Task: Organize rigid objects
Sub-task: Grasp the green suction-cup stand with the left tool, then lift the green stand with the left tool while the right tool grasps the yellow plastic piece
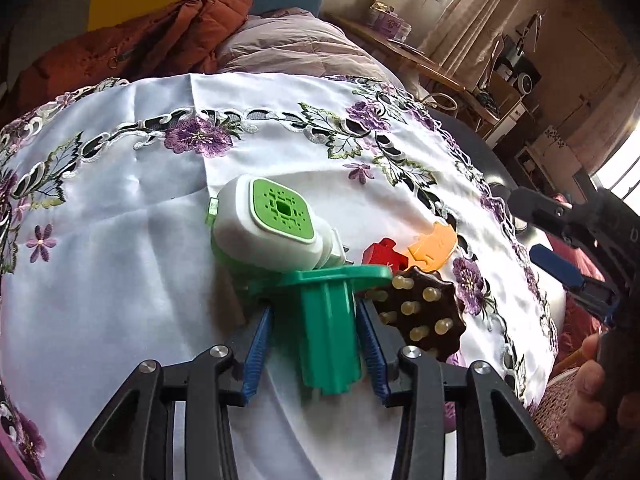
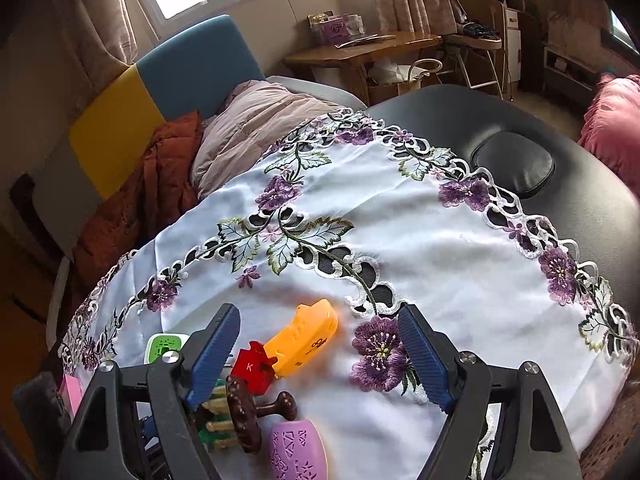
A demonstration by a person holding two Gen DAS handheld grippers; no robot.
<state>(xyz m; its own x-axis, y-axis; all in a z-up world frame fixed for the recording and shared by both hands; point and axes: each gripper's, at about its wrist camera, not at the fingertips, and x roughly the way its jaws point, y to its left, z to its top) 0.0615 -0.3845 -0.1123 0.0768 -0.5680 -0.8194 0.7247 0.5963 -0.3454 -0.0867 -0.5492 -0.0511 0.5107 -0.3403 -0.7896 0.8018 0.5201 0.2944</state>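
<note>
- Grip on the green plastic piece [image 1: 328, 320] is the first worry. The left gripper [image 1: 314, 308] has its fingers [image 1: 256, 344] close on either side of the ribbed stem. Whether they squeeze it or only flank it cannot be told from this angle.
- If the hold is loose, the piece could tip over. Its wide flange sits on top, and only the narrow stem points down at the embroidered cloth [image 1: 120, 240].
- Crowding is the second risk. The flange appears to touch or overlap the white-and-green device [image 1: 272, 224]. It also lies just beside the brown studded massager [image 1: 424, 312] and the red puzzle piece [image 1: 380, 254].
- A sideways nudge from the piece or the fingers could push these neighbours, and the orange piece [image 1: 434, 246] with them, out of the group.
- The cluster lies toward the counter's near edge [image 2: 480, 120], on slippery-looking cloth. A dragged finger could bunch the fabric and slide the small things toward that edge.
- The right gripper [image 2: 318, 312] hangs with its fingers spread wide and empty above the orange and red pieces. Lowering it carelessly could knock them or the purple roller [image 2: 298, 452].
</note>
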